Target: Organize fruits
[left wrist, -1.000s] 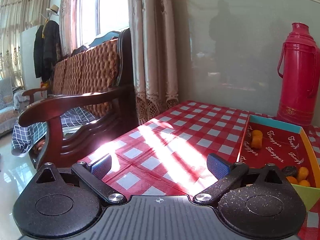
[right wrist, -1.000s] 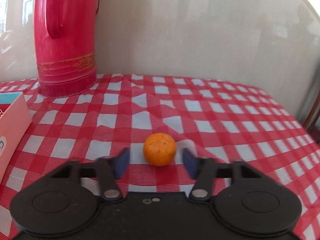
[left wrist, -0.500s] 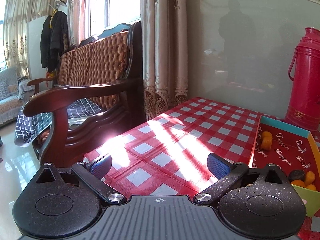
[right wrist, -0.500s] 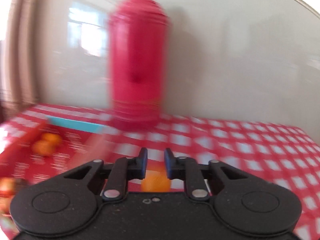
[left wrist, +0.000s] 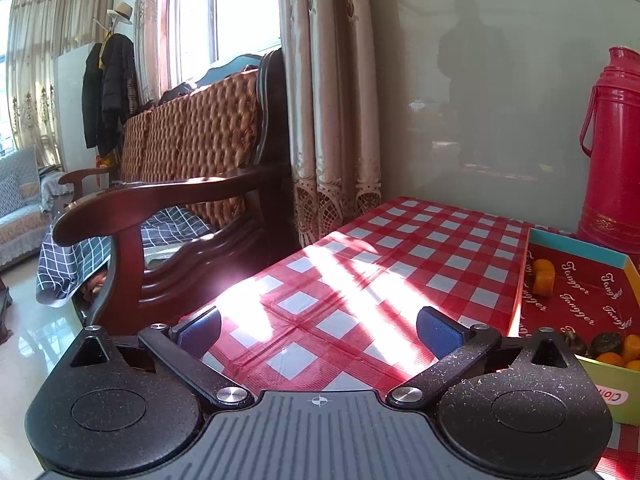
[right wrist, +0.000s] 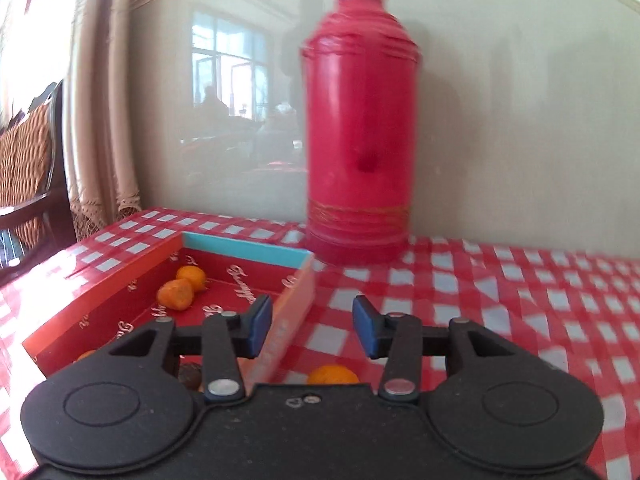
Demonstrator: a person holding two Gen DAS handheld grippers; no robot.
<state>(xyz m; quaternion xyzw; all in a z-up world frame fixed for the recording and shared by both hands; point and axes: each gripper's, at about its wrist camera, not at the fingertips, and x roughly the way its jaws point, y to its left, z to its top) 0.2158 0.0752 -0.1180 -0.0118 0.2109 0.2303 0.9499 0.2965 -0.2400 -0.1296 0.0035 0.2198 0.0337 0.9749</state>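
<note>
- right gripper has swung left since half a second ago; its jaws, then pinched together, now gape with nothing between them.
- orange sits low beneath them, just beside the red box on the checked tabletop.
- left gripper jaws wide, empty.

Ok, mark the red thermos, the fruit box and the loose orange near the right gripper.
red thermos (right wrist: 360, 152), right wrist view, middle of its body.
fruit box (right wrist: 246, 249), right wrist view, blue far wall.
loose orange (right wrist: 332, 375), right wrist view, visible top.

Sunlight from the window falls past beige curtains onto a wooden sofa beside a glossy wall.
</note>
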